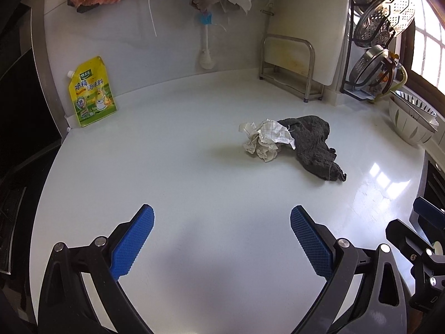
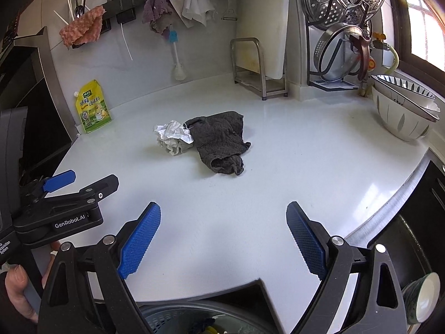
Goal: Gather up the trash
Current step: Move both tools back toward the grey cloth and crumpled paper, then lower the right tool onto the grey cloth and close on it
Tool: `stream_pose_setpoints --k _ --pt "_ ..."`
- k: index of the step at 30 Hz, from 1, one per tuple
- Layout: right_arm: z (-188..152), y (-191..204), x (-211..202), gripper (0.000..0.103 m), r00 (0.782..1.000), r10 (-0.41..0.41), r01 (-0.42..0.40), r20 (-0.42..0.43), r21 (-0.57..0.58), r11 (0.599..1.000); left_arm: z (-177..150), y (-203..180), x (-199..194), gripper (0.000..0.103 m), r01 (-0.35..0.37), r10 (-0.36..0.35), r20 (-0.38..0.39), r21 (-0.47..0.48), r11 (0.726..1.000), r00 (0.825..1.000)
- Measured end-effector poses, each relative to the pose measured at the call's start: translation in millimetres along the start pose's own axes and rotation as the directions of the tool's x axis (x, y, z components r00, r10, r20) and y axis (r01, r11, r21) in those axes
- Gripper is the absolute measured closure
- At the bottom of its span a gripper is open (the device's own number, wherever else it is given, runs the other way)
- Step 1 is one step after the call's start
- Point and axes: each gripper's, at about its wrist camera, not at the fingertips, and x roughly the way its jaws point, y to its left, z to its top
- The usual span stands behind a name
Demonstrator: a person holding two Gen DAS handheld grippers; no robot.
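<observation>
A crumpled white paper wad (image 1: 264, 140) lies on the white counter (image 1: 167, 167), touching a dark grey rag (image 1: 314, 146) on its right. Both also show in the right wrist view, the paper (image 2: 173, 136) left of the rag (image 2: 219, 142). My left gripper (image 1: 222, 240) is open and empty, low over the counter, well short of the paper. My right gripper (image 2: 224, 239) is open and empty near the counter's front edge. The left gripper also shows in the right wrist view at the left (image 2: 83, 185).
A yellow seasoning pouch (image 1: 91, 93) leans on the back wall at the left. A metal rack (image 1: 289, 66) with a cutting board, a pot-lid rack (image 1: 375, 47) and stacked bowls (image 1: 414, 123) stand at the back right. A bin (image 2: 200, 320) sits below the counter's front edge; a sink with a cup (image 2: 422, 297) lies to the right.
</observation>
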Motion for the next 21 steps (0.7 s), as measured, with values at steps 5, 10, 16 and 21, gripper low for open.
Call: stream_pose_setpoints --k 5,10,16,21 --pt "13 -3 21 0.015 1.000 -0.003 0.002 -0.019 -0.027 1.000 11 -1 19 0.006 0.005 -0.005 -0.014 -0.014 1.000 1.000" --pt "31 -1 46 0.015 0.999 0.007 -0.009 -0.036 -0.054 0.999 25 1 33 0.006 -0.008 0.008 -0.012 -0.024 1.000 1.000" --pt "60 -3 73 0.015 0.998 0.032 -0.034 -0.047 -0.058 0.998 41 6 45 0.006 0.005 -0.006 -0.023 -0.050 0.999 1.000" --pt "82 -9 101 0.015 0.994 0.077 -0.080 -0.074 -0.037 0.996 59 9 54 0.006 -0.009 0.009 -0.003 -0.056 0.998 1.000"
